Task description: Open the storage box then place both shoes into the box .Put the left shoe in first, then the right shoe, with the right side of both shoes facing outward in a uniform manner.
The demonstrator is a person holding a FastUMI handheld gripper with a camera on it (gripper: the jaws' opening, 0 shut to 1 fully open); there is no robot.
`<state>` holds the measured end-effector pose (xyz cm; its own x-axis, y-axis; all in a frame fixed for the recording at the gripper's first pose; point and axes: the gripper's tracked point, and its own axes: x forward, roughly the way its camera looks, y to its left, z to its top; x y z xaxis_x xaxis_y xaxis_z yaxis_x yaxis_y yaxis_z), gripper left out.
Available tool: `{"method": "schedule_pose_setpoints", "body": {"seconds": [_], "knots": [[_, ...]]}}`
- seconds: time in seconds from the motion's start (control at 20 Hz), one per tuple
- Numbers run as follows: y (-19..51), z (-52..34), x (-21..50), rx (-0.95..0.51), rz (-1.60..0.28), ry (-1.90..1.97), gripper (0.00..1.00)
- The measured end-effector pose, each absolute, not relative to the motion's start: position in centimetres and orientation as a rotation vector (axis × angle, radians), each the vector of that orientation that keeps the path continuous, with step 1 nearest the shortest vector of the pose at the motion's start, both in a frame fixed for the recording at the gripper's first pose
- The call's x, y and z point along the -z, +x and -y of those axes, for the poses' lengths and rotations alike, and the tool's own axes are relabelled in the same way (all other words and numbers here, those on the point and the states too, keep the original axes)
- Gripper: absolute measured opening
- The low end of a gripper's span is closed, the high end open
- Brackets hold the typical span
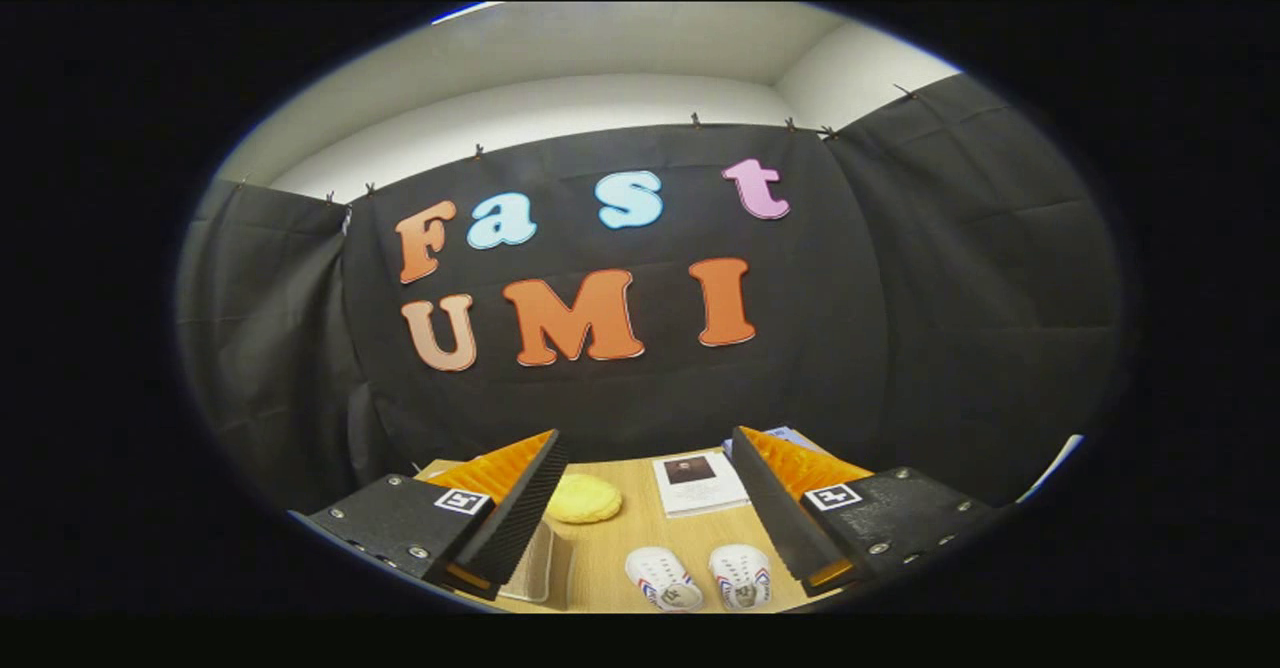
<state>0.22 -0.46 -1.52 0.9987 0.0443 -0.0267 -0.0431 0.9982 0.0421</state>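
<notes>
Two shoes (700, 576) wait untouched between your spread, empty jaws; first open the box (535, 563) at lower left.

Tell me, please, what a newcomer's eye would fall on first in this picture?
Probably the two white shoes, side by side on the wooden table, between the fingers of the open claw. Beyond them lie a yellow round thing near the left finger and a white card with a dark picture. A clear box sits by the left finger.

The left tongs finger (500, 523) hides most of the clear box (535, 563).
</notes>
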Motion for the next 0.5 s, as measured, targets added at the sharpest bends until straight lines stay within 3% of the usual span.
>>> {"method": "schedule_pose_setpoints", "body": {"seconds": [0.5], "knots": [[1.3, -4.6, 7.9, -0.293, -0.199, 0.264, 0.98]]}}
